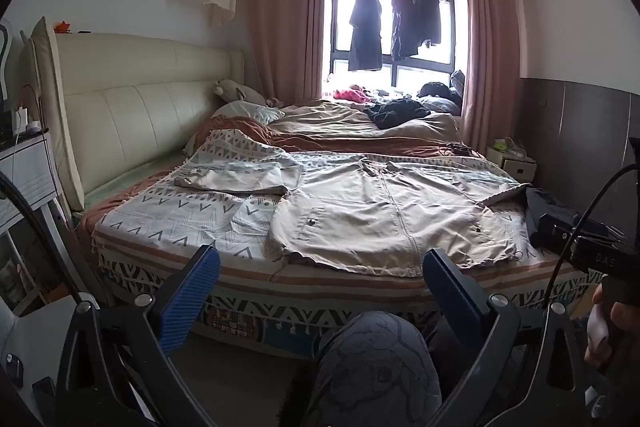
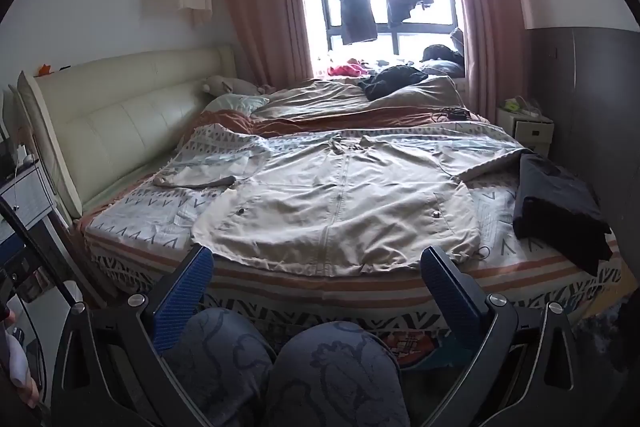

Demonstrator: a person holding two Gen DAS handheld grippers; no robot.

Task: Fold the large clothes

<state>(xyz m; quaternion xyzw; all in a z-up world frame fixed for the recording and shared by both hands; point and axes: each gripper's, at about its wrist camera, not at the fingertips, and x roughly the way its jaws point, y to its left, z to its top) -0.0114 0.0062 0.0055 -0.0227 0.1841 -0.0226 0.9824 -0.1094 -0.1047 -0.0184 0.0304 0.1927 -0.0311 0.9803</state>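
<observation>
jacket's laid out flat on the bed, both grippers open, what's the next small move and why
Probably bring the left gripper forward to the beige jacket's outspread left sleeve: both grippers are open, short of the bed, and nothing is folded yet.

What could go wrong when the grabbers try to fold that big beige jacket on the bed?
1. The beige jacket has its hem at the bed's near edge, so a tug might drag it off.
2. The patterned blanket under it is loose; open grippers, left and right, might pinch it too.
3. One sleeve lies against the dark folded clothes, so swinging it over might upset that pile.
</observation>
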